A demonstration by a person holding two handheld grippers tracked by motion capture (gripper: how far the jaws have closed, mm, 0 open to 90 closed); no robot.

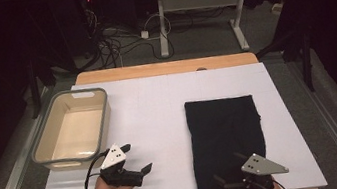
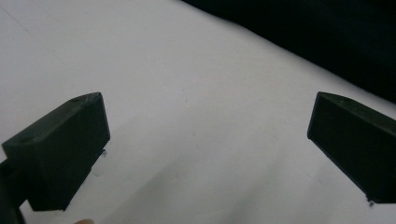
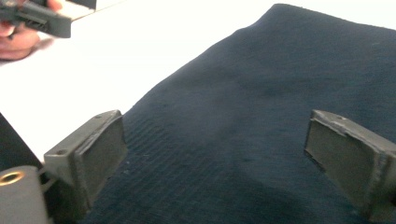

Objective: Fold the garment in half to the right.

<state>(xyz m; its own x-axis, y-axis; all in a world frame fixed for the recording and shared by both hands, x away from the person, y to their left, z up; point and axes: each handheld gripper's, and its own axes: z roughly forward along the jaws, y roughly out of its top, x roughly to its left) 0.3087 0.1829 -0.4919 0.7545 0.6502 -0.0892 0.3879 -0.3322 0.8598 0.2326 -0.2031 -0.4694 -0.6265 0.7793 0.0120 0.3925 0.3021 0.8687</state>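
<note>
I see my left gripper spread wide and empty above the bare white board, between the grey-rimmed cream plastic tub at the left edge and the folded dark navy knitted cloth on the right half. My right gripper hangs over the cloth's near edge, jaws wide apart, gripping nothing. Open board lies beyond the cloth and between cloth and tub.
</note>
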